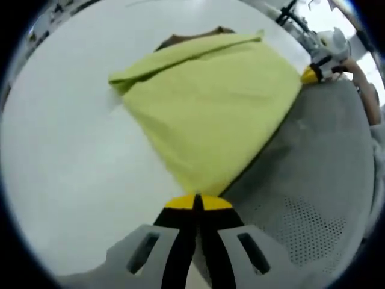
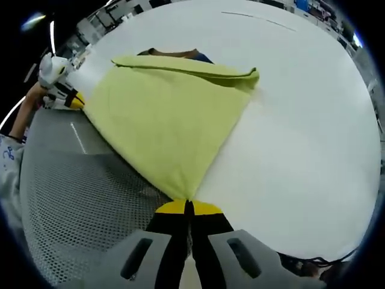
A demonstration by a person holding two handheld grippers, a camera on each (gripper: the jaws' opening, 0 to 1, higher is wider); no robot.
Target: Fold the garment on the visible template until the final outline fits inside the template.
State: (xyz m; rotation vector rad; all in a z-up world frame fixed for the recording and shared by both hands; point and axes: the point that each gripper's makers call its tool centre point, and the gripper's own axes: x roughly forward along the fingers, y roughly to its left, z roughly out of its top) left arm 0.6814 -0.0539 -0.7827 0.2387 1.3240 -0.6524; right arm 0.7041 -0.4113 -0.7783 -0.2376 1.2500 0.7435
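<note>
Here the yellow-green garment (image 1: 210, 102) is held at two neighbouring corners, one by each tool. In the left gripper view the left gripper (image 1: 197, 203) is seen with its jaws pressed together on the near corner of the cloth, and in the right gripper view the right gripper (image 2: 188, 208) is likewise clamped on its own corner. From each tool the cloth spreads away forward and widens, so the edge stretched between the two tools is the near one, and the far edge, where a fold (image 2: 186, 67) is already doubled over, lies farthest from both. The other tool is seen at the side of each view, at the end of that shared edge (image 1: 313, 73) (image 2: 71, 99). Neither hand can be judged nearer to the far fold; the coming move is judged to depend on both corners being carried forward together over the cloth.

A dark brown patch (image 1: 195, 36), perhaps the template, is glimpsed just beyond the far fold; more cannot be told. The garment rests on a white table (image 1: 66, 150). A grey perforated surface (image 2: 78, 192) lies beneath the near edge. Workshop fittings are faintly seen behind.
</note>
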